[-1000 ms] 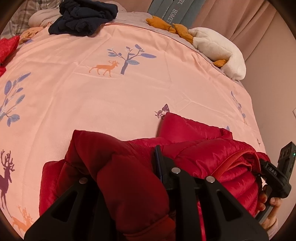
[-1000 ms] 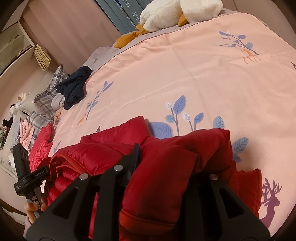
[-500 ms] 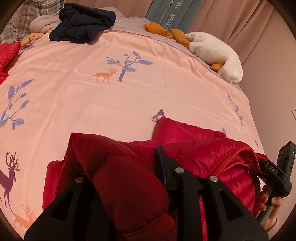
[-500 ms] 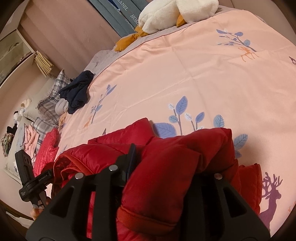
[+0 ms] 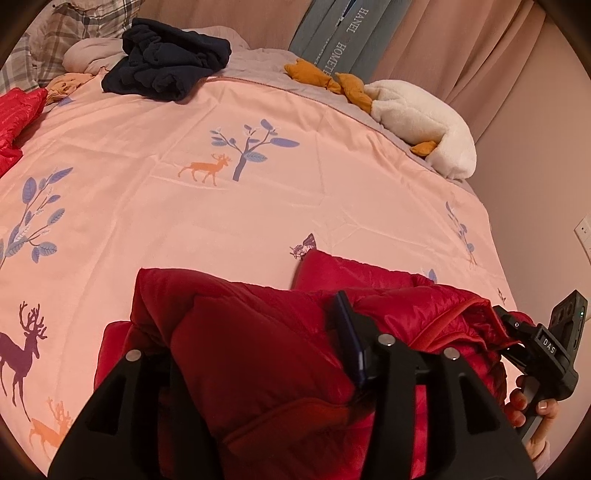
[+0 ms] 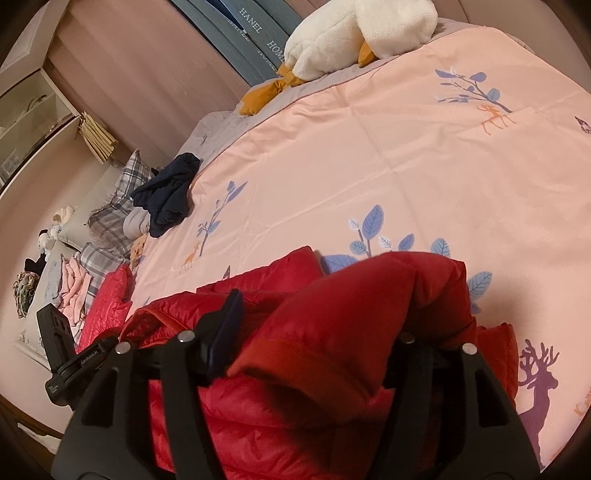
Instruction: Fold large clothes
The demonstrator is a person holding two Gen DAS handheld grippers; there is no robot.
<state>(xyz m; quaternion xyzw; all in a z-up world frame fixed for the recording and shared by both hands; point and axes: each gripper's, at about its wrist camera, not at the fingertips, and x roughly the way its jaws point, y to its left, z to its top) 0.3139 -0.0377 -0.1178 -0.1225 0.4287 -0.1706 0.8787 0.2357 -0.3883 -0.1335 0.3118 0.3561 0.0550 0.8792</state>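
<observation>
A red puffer jacket (image 5: 258,339) lies bunched at the near edge of the pink bedspread (image 5: 258,192). My left gripper (image 5: 255,354) is shut on a thick fold of the jacket, which fills the space between its fingers. In the right wrist view my right gripper (image 6: 317,343) is shut on another fold of the same jacket (image 6: 351,314). Each gripper shows in the other's view: the right one (image 5: 543,350) at the jacket's right end, the left one (image 6: 66,354) at its left end.
A dark navy garment (image 5: 166,62) lies at the bed's far left by plaid pillows (image 5: 74,33). A white and orange plush toy (image 5: 413,110) sits at the far right. A second red garment (image 5: 14,118) lies at the left edge. A wall is close on the right.
Both grippers, still holding the jacket, have moved slightly forward and down over the bed. The jacket folds keep the same shape.
</observation>
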